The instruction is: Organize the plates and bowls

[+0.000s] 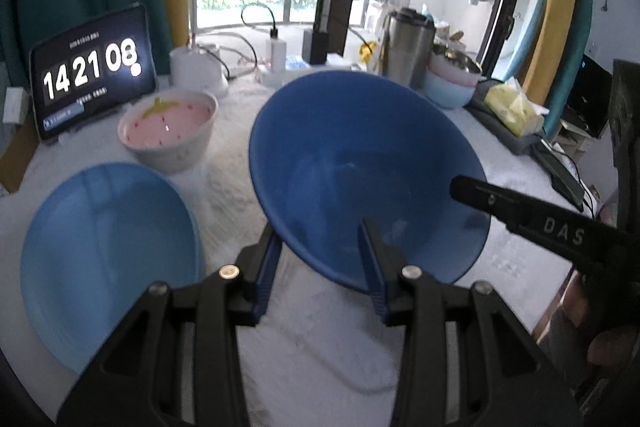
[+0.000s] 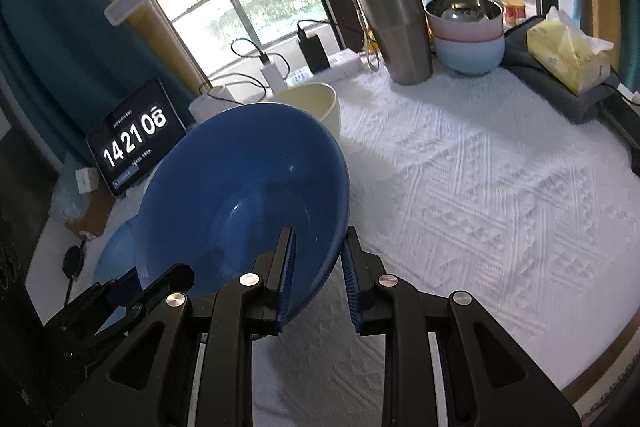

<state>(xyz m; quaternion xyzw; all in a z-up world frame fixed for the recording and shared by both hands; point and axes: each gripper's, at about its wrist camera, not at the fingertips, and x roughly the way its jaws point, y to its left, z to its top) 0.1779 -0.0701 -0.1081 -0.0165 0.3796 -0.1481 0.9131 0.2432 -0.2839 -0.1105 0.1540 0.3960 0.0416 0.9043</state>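
Above the white textured tabletop (image 2: 480, 195), a dark blue bowl (image 1: 360, 179) hangs tilted, gripped from two sides at once. On its near rim the left hand-held gripper (image 1: 320, 251) is clenched — one blue-padded finger sits outside the wall, the other inside the basin. From the opposite side the right hand-held gripper (image 2: 316, 267) clamps the rim the same way, one finger within the bowl and one outside it; in the left wrist view its black finger reaches in over the bowl's right edge.

Left of the held bowl a light blue plate (image 1: 108, 259) lies flat on the tabletop, partly hidden beneath the bowl in the right wrist view. Beyond the plate stands a white bowl with a pink inside (image 1: 170, 129), and behind that a tablet showing a clock (image 1: 92, 71) leans upright.

Along the far edge — near the window — stand a steel tumbler (image 2: 394, 27), a stack of bowls, pink over pale blue with a metal one on top (image 2: 466, 35), and a yellow tissue pack (image 2: 568, 55). A cream bowl (image 2: 316, 103) sits just behind the dark blue one.
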